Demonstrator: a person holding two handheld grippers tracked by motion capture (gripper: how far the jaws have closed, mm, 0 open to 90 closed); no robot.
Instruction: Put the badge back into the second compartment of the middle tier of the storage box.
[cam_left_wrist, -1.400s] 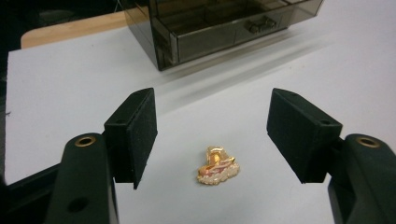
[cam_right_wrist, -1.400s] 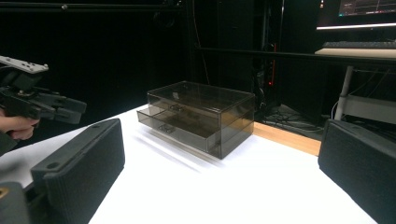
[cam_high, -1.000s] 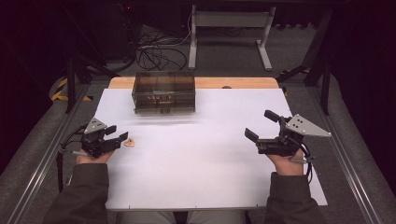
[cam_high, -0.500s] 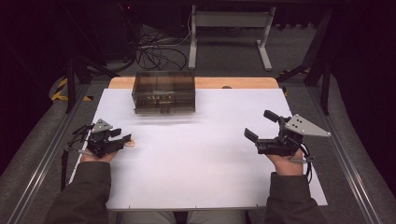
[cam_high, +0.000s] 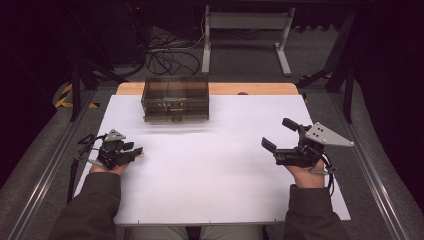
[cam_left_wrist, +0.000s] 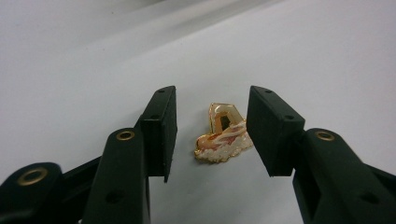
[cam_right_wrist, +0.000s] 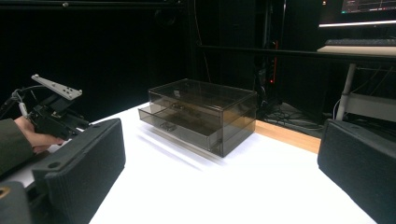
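Item: gold enamel pin (cam_left_wrist: 223, 135), flat on white bench (cam_high: 220, 175), between my left gripper (cam_left_wrist: 210, 130) jaws, just been closing, not yet gripping. Right gripper (cam_high: 280, 142): jaws released, idle. Risk: thin pin may skid or flip under uneven pinch.

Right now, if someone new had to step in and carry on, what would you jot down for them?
Left gripper: low over the small gold and pink pin, fingers either side of it and just closing in, not yet pressing.
Right gripper: open, holding nothing, resting at the right of the white table.
Smoky drawer box: at the far edge, a drawer pulled out slightly.
Done: pin lined up between the fingers.
Left: grip the pin and lift it; probably it goes in the drawer box.
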